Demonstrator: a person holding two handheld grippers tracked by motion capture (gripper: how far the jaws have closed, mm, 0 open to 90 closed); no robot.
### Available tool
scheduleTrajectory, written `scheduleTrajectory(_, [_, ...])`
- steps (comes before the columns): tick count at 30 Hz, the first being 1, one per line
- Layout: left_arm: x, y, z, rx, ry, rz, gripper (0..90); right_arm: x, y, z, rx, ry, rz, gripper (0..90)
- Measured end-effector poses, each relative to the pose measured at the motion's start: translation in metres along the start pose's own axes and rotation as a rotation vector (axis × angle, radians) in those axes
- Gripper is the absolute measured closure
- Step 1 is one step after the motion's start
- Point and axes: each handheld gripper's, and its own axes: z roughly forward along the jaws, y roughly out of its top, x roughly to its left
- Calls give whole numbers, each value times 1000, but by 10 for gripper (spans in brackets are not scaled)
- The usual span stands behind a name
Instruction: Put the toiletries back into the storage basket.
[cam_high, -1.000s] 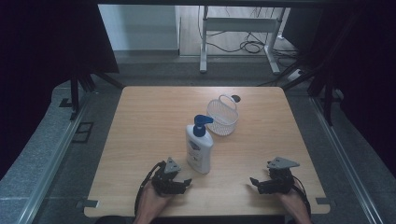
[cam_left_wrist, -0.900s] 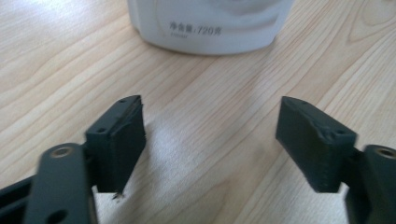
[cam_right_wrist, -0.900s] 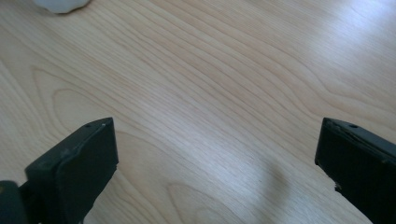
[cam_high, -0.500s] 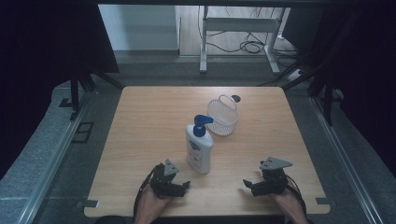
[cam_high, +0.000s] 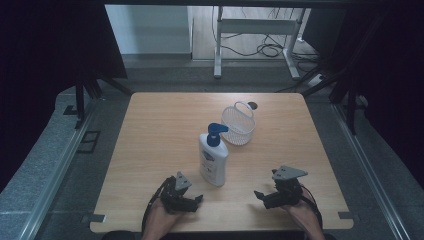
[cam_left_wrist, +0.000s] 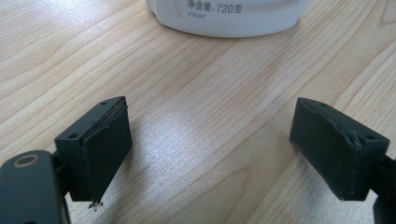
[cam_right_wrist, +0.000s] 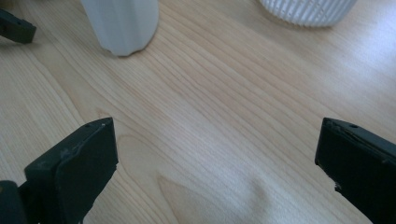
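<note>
A white pump bottle (cam_high: 213, 157) with a blue pump head stands upright at the table's middle front. Behind it to the right sits a white slatted basket (cam_high: 238, 123). My left gripper (cam_high: 196, 202) lies low on the table, just left of the bottle's base and pointing at it. Its jaws have just been opening and now stand wide with bare wood between them (cam_left_wrist: 210, 121), the bottle's base (cam_left_wrist: 229, 16) a short way ahead. My right gripper (cam_high: 261, 196) is open and empty to the bottle's right, facing left (cam_right_wrist: 217, 135) toward the bottle (cam_right_wrist: 122, 23) and basket (cam_right_wrist: 306, 9).
The wooden table (cam_high: 160, 130) has its front edge just below both hands. A small dark round mark (cam_high: 252, 105) sits behind the basket. Metal frame rails run along both sides, and a desk leg with cables stands on the floor beyond.
The right gripper has shifted a little to the left, toward the bottle, and risen slightly. The left hand has kept its place beside the bottle.
</note>
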Motion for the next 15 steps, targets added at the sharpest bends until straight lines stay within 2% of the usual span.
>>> scheduleTrajectory(15, [0, 0, 0, -1, 1, -2, 120, 8, 23, 6, -28, 73, 24, 0])
